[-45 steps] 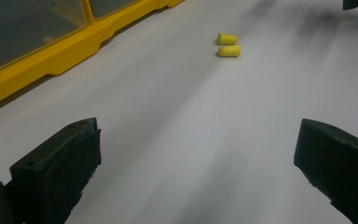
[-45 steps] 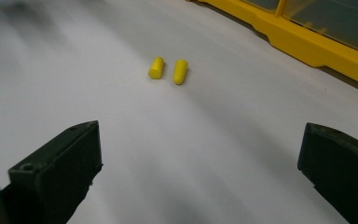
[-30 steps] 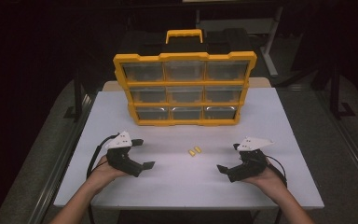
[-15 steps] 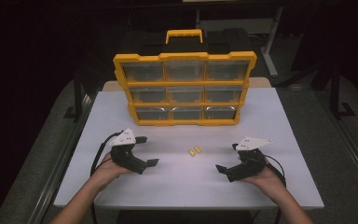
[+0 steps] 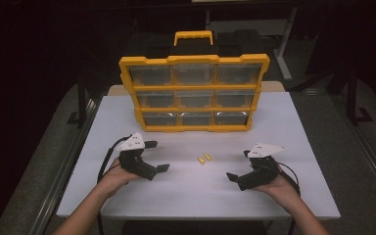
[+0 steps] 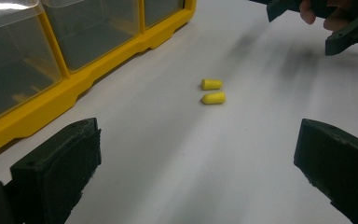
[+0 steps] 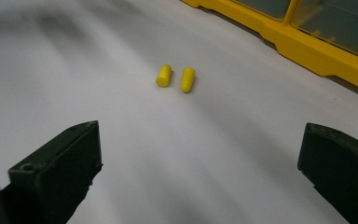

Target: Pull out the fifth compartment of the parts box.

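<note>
1. High view, nearest zone: two forearms enter from the bottom edge. The left gripper (image 5: 155, 156) and the right gripper (image 5: 239, 168) are held low over the white table (image 5: 293, 147), each with its jaws spread wide and nothing between them.

2. Left gripper view: the wide gap between the jaws is confirmed, and only bare table is seen in it. The same is recorded in the right gripper view.

3. Middle zone: two small yellow earplugs (image 5: 204, 158) lie side by side on the table, between the two grippers and well apart from both. They are also noted in the left gripper view (image 6: 212, 91) and the right gripper view (image 7: 175, 78), lying ahead of the jaws and untouched.

4. Far zone: a yellow organiser case (image 5: 194, 93) with nine clear drawers and a carry handle stands upright at the back of the table. All drawers appear closed; their contents cannot be made out.

5. Progress is judged as barely begun: the earplugs have not been gripped, and no drawer is open. Picking up and stowing presumably remain.

6. No brand, label or legible writing is found on any item.
</note>
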The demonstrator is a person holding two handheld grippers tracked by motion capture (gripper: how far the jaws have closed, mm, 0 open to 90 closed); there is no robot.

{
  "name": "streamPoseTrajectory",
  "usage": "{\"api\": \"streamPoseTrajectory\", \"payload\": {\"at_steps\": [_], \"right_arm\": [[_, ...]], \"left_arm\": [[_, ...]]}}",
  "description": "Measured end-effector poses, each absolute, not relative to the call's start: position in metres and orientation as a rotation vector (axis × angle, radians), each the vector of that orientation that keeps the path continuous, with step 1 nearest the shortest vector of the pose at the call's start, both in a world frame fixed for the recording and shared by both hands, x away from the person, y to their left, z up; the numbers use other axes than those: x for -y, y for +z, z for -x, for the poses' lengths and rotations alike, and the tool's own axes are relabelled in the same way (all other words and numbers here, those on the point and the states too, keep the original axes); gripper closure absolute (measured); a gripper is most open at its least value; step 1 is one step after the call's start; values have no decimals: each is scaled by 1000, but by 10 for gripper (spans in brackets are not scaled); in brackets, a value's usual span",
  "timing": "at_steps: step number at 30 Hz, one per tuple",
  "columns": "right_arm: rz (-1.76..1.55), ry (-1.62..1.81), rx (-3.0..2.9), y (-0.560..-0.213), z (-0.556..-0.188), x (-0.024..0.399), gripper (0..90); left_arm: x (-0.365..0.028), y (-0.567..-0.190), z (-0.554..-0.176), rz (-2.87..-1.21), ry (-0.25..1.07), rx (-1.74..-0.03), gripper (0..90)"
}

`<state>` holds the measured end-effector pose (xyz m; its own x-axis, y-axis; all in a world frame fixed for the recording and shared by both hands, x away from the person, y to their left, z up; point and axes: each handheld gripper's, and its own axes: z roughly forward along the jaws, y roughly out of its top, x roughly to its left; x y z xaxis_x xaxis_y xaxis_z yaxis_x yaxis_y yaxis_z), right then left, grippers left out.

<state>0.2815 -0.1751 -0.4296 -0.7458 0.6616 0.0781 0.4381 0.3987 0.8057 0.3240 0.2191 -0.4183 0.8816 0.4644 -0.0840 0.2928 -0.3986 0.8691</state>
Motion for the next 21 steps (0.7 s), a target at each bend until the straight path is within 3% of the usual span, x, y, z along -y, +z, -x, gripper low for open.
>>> {"api": "streamPoseTrajectory", "payload": {"at_steps": [21], "right_arm": [[-973, 1270, -2399, -430, -282, 175, 0]], "left_arm": [[-210, -417, -329, -2014, 212, -539, 1]]}}
